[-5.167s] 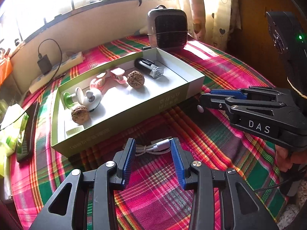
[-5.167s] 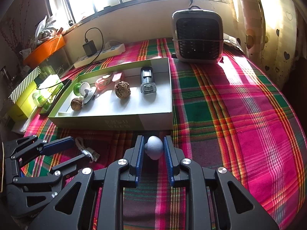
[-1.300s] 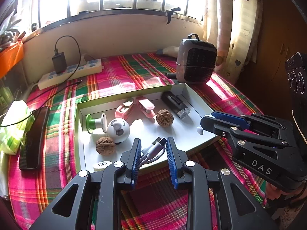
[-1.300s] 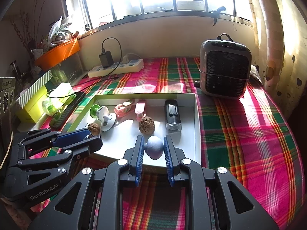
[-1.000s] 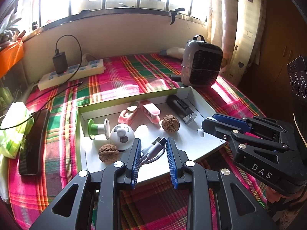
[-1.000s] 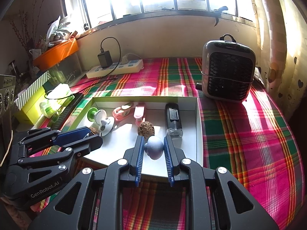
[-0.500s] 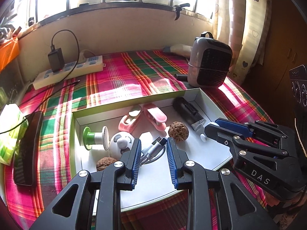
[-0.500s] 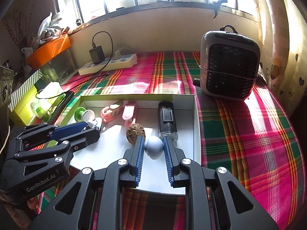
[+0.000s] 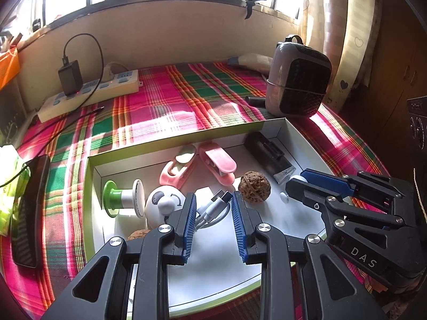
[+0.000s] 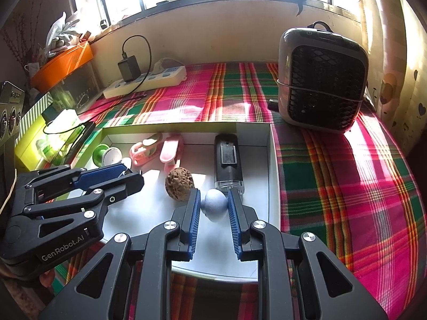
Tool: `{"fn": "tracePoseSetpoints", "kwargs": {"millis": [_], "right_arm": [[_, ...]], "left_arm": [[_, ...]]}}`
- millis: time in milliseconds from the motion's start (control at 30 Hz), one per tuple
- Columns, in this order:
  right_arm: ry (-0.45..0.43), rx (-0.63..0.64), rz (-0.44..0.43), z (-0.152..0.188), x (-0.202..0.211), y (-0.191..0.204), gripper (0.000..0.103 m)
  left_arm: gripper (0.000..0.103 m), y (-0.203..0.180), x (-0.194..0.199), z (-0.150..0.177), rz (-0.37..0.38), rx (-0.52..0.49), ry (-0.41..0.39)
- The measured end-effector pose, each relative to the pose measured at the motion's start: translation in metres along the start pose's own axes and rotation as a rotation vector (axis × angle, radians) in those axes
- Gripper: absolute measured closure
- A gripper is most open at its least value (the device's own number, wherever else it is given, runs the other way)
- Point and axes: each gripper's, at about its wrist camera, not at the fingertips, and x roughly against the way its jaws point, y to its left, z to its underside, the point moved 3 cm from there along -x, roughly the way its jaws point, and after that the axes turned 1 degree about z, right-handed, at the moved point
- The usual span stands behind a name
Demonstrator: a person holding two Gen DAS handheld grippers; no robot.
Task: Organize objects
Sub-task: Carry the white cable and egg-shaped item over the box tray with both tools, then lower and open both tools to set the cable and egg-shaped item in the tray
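My left gripper (image 9: 213,205) is shut on a coiled white cable (image 9: 213,209) and holds it over the white floor of the open box (image 9: 226,130). My right gripper (image 10: 212,205) is shut on a pale blue egg-shaped object (image 10: 213,204) over the box's right part (image 10: 271,160), beside a walnut (image 10: 179,184) and a black lighter-like device (image 10: 226,165). In the box also lie pink clips (image 9: 198,165), a green and white spool (image 9: 120,198) and a white round toy (image 9: 164,202). The right gripper also shows in the left wrist view (image 9: 296,184), the left gripper in the right wrist view (image 10: 128,176).
A small grey heater (image 10: 320,80) stands behind the box at the right. A power strip with a black charger (image 9: 88,88) lies at the back left. A black phone (image 9: 26,213) and green packets (image 10: 45,136) lie left of the box. A plaid cloth (image 10: 347,186) covers the table.
Both grippers have moved forward and lower over the box, each still holding its object. The cable and the blue object now hang above the box floor.
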Motion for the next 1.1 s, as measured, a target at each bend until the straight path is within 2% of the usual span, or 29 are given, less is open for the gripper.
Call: {"fn": "tracePoseSetpoints", "kwargs": {"millis": [433, 1100], "right_arm": [[0.019, 0.001, 0.020, -0.001, -0.012, -0.005, 0.081], [0.003, 0.042, 0.057, -0.001, -0.014, -0.001, 0.081]], "left_arm": [[0.078, -0.002, -0.007, -0.002, -0.009, -0.011, 0.009], [0.078, -0.003, -0.018, 0.000, -0.027, -0.023, 0.033]]}}
